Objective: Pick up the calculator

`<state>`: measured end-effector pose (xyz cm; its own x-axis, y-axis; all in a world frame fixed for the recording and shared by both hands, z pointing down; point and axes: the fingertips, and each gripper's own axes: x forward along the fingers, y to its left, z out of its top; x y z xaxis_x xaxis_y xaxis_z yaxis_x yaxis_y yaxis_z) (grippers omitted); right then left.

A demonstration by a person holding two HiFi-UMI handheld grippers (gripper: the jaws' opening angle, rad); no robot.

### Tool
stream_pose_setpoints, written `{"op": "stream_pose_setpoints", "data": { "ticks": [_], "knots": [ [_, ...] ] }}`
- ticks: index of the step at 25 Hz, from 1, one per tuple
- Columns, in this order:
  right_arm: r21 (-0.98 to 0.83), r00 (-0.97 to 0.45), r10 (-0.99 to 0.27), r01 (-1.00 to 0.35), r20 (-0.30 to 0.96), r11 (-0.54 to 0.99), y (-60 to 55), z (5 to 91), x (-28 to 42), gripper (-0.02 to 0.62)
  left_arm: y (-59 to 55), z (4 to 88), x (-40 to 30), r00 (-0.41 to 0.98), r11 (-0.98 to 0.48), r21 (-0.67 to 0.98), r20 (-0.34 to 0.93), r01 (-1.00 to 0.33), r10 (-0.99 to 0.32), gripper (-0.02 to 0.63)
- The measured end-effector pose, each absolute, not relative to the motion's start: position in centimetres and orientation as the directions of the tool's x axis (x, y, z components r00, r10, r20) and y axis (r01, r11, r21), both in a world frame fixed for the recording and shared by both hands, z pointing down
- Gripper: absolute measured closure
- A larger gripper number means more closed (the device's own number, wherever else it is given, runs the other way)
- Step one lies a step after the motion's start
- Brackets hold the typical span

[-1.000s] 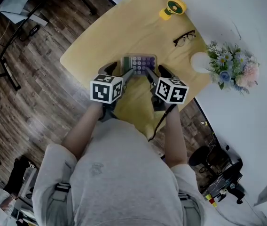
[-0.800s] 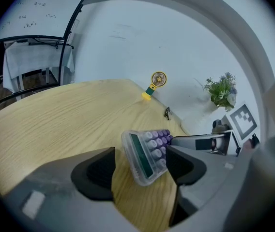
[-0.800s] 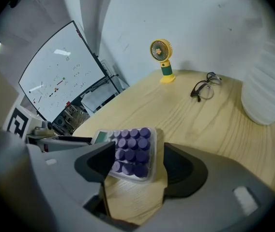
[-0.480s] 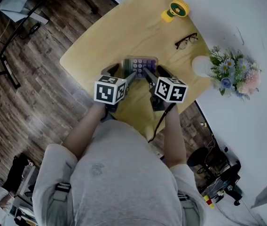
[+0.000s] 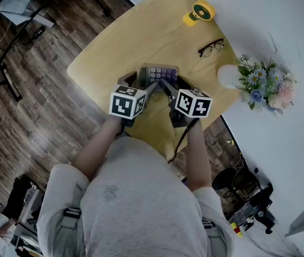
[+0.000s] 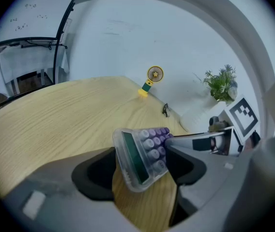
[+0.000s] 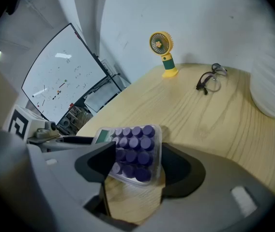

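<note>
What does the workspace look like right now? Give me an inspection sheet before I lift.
Surface: yellow wood-grain table.
Job's things: calculator, tilted with one end raised, between both pairs of tongs.
Clutter: small yellow fan, glasses, white vase of flowers, all beyond the calculator and apart from it.
Grippers: left tongs look clamped on the calculator's display end; right tongs open, just been opening, keypad end between them.
Cables: black cable hangs from the right tongs.
Surroundings: wood floor, white wall, whiteboard.

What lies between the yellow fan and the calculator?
Nothing: only bare tabletop between the fan and the calculator, clear in the head view and right gripper view.
</note>
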<state>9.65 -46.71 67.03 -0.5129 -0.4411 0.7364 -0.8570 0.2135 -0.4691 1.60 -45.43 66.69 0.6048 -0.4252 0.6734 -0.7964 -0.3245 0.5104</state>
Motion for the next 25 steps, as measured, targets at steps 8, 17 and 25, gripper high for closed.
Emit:
{"op": "stream_pose_setpoints", "data": {
  "ticks": [8,17,25],
  "knots": [
    [-0.467,-0.503,-0.452,-0.862,0.736,0.199,-46.8,67.0,9.7,0.298,-45.7,67.0,1.2,0.600,-0.315,0.511,0.674,-0.800,-0.431,0.311],
    [-0.460,-0.489,-0.495,-0.868,0.718,0.188,-46.3,65.8,8.9,0.309,-45.7,65.6,0.4,0.617,-0.336,0.517,0.644,-0.787,-0.452,0.311],
    [-0.406,-0.466,-0.596,-0.881,0.653,0.243,-46.3,62.3,8.3,0.310,-46.0,63.1,-0.3,0.600,-0.399,0.448,0.604,-0.800,-0.525,0.311]
  ]
}}
